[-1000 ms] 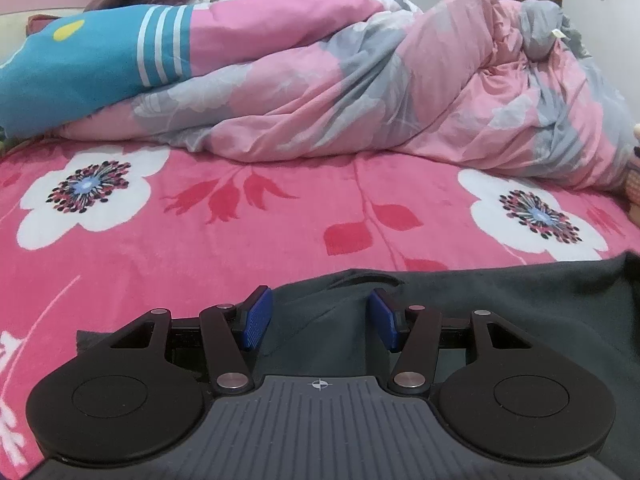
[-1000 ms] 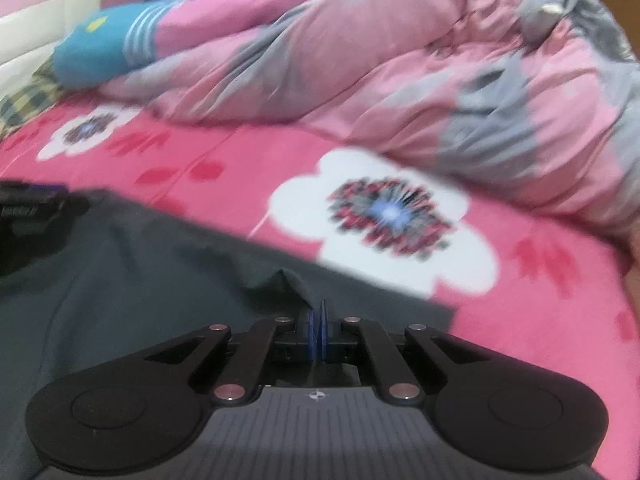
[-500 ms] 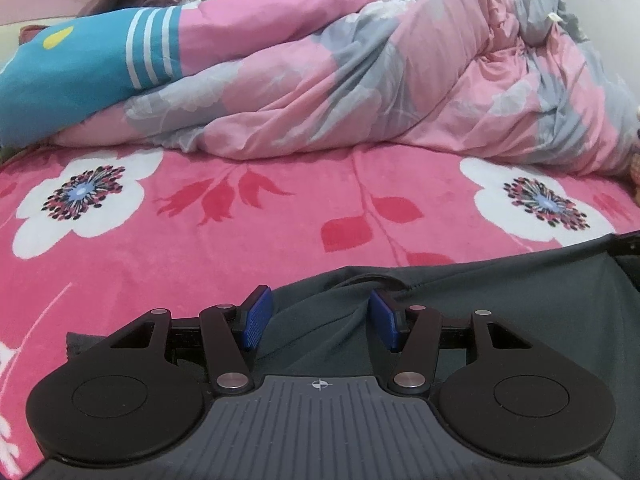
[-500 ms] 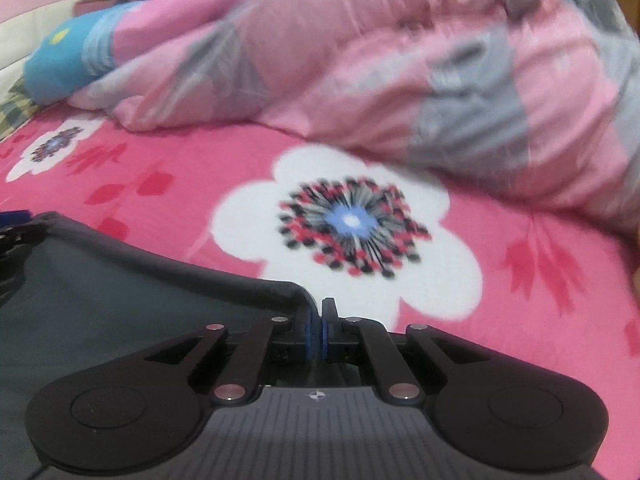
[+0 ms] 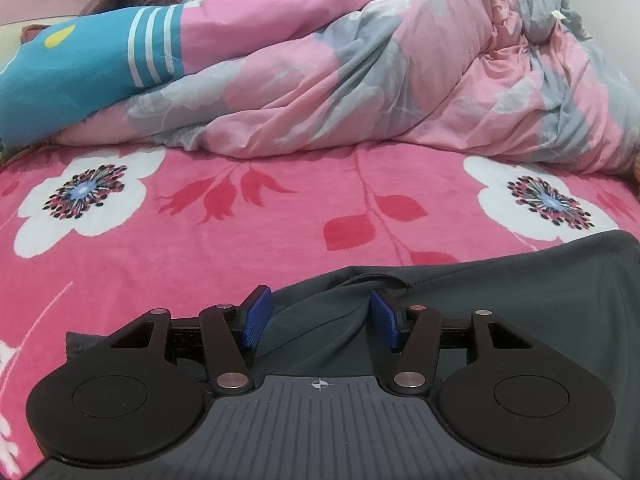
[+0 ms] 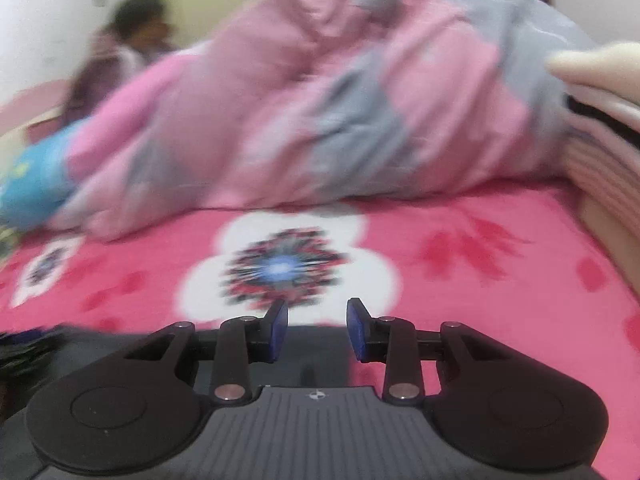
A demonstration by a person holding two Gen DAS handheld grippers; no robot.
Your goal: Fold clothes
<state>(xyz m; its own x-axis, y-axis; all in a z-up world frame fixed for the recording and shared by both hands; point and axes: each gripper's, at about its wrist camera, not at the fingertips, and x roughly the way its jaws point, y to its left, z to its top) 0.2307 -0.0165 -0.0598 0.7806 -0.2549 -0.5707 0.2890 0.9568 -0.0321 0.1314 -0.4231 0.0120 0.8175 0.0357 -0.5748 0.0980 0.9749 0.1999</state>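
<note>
A dark grey garment (image 5: 520, 300) lies on the pink flowered bedspread (image 5: 200, 248), spread to the right in the left wrist view. My left gripper (image 5: 316, 320) is open, its blue pads either side of a raised fold at the garment's edge, not pinching it. My right gripper (image 6: 317, 328) is open and empty just above the garment's far edge (image 6: 312, 340), which shows as a dark strip under the fingers. The right wrist view is blurred by motion.
A crumpled pink and grey duvet (image 5: 400, 80) lies across the back of the bed with a blue striped pillow (image 5: 80, 68) at the left. A stack of folded light clothes (image 6: 600, 128) sits at the right edge of the right wrist view.
My right gripper was shut on the garment's edge, carried it forward, then opened and let it go. The garment's edge now lies further over the bed. My left gripper stayed open in place.
</note>
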